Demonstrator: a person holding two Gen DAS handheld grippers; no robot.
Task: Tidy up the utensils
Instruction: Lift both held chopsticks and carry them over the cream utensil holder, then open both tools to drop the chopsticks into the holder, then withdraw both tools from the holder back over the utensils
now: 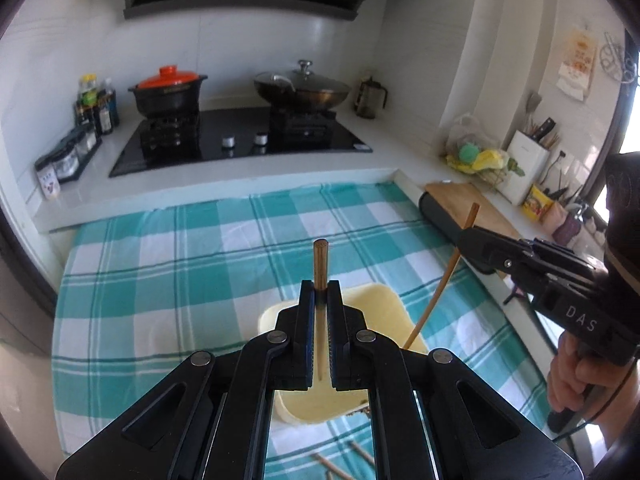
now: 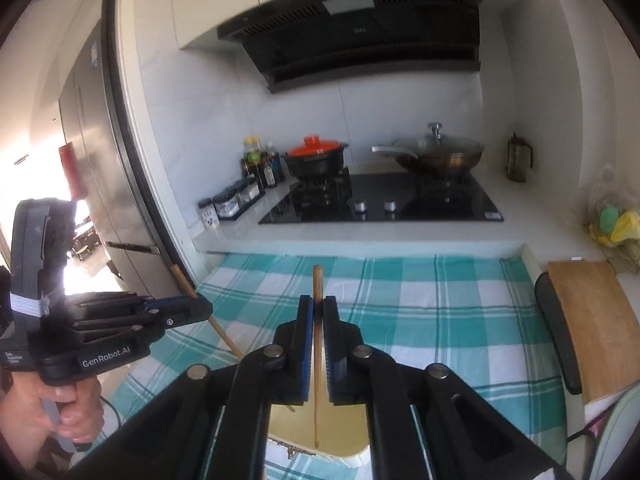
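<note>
Taking the pale yellow tray (image 1: 384, 300) on the teal checked cloth (image 1: 160, 280) as the landmark, the scene runs from left to right.

Far left of the tray, at the rear of the worktop (image 1: 80, 192), stand spice jars (image 1: 66, 160) and sauce bottles (image 1: 98, 104). Beyond the tray, the black hob (image 1: 240, 140) carries a black pot with an orange lid (image 1: 168, 88) and a lidded wok (image 1: 304, 88).

Directly above the tray, the left gripper (image 1: 320, 300) has its jaws pressed nearly together on 1 wooden chopstick (image 1: 321, 264), which stands upright between them with its blunt end poking out above. In front of the tray, nearer the camera, 2 more chopsticks (image 1: 340, 464) lie on the cloth, partly hidden.

Just right of the tray's centre, the right gripper (image 2: 318, 320) also has its jaws clamped narrowly on a second chopstick (image 2: 317, 360); its lower tip hangs over the tray's interior, and whether it touches the tray cannot be told. From the left wrist view this stick slants up and away to the right.

Right of the tray, past the cloth's edge, a wooden cutting board (image 2: 596, 320) lies on the worktop, with a white utensil holder (image 1: 524, 160) behind it.
</note>
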